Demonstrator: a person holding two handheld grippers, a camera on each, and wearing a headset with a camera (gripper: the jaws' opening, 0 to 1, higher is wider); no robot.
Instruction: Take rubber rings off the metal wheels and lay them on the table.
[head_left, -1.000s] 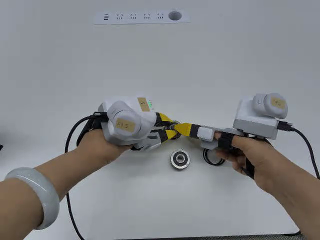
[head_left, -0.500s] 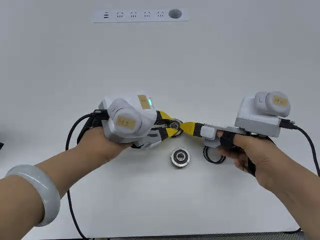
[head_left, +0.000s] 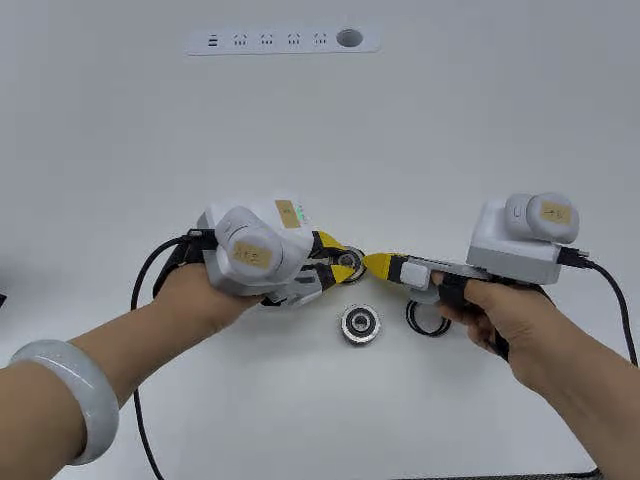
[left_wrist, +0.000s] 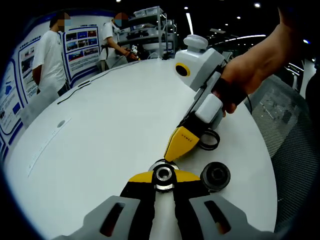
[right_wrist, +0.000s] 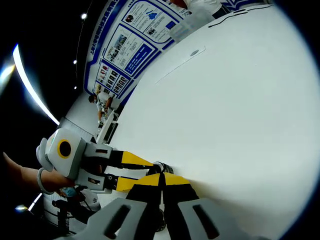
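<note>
- The left gripper (head_left: 338, 266) was clamped tight on a metal wheel (head_left: 349, 263), mid-table.
- The right gripper (head_left: 376, 264) had its jaws pressed together, tips right at that wheel's rim. I couldn't tell if any rubber was pinched.
- Loose rubber rings (head_left: 424, 320) lay half hidden under the right hand (head_left: 495, 315).
- A second wheel (head_left: 360, 322) sat nearer, just left of the rings.
- There was loads of bare table (head_left: 420, 150) on the far side, up to the power strip (head_left: 283, 39).

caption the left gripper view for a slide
Left gripper clamps a metal wheel, right gripper's shut tips near its rim; second wheel and rubber rings lie nearby
</note>
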